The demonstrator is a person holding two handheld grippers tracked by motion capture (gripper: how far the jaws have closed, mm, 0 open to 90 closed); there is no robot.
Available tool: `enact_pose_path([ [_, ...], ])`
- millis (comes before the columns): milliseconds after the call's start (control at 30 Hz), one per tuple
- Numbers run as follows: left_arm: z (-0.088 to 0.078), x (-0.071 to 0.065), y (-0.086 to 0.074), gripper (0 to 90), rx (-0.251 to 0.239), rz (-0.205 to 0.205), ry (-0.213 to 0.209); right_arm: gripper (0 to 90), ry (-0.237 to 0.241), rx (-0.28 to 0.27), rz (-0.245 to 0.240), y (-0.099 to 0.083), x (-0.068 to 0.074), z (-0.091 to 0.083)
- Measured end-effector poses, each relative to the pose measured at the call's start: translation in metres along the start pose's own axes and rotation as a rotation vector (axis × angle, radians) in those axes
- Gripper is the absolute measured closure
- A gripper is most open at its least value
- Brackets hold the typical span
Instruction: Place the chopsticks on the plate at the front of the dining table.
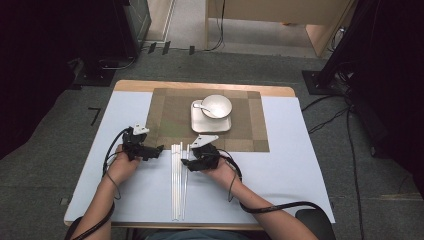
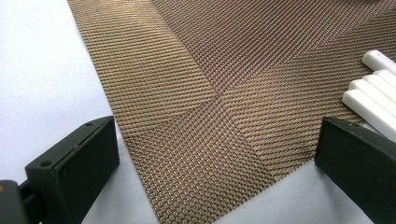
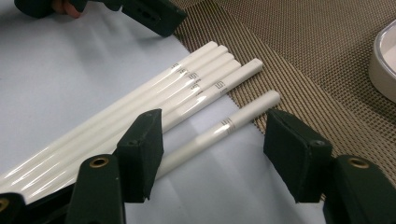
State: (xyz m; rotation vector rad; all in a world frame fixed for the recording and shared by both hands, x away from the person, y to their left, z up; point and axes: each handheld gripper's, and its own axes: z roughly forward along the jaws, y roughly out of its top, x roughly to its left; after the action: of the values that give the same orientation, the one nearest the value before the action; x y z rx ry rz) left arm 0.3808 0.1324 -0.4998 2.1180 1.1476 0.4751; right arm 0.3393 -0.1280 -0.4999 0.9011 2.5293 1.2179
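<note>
Several white chopsticks (image 1: 176, 185) lie side by side on the white table, their far ends (image 3: 205, 70) reaching the woven brown placemat (image 1: 165, 120). One chopstick (image 3: 224, 126) lies apart from the bundle, to its right. My right gripper (image 3: 215, 140) is open and straddles this lone chopstick without its pads touching it. In the high view the right gripper (image 1: 186, 162) sits just right of the chopsticks. My left gripper (image 1: 157, 150) is open with nothing between its jaws, and hovers low over the placemat's near left corner (image 2: 210, 154). The chopstick ends (image 2: 373, 93) show beside its right jaw.
A white bowl (image 1: 216, 106) with a white spoon (image 1: 200, 106) in it stands on a square white plate (image 1: 211, 125) on the placemat, beyond the grippers. The plate's rim (image 3: 385, 60) shows at the right. The left gripper's jaw (image 3: 149, 14) lies beyond the chopsticks.
</note>
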Motion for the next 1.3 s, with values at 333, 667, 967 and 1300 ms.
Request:
enact_pose_path([
  [333, 0.0, 0.0, 0.0, 0.0, 0.0, 0.0, 0.0, 42.7, -0.021, -0.001, 0.019, 0.0, -0.005, -0.002],
  [667, 0.0, 0.0, 0.0, 0.0, 0.0, 0.0, 0.001, 53.1, -0.054, 0.01, -0.006, -0.001, -0.007, -0.004],
  [967, 0.0, 0.0, 0.0, 0.0, 0.0, -0.001, 0.001, 63.4, -0.082, 0.024, 0.003, 0.0, -0.011, -0.008],
  [1300, 0.0, 0.0, 0.0, 0.0, 0.0, 0.0, 0.001, 80.0, -0.099, 0.031, 0.082, -0.002, -0.017, -0.011],
])
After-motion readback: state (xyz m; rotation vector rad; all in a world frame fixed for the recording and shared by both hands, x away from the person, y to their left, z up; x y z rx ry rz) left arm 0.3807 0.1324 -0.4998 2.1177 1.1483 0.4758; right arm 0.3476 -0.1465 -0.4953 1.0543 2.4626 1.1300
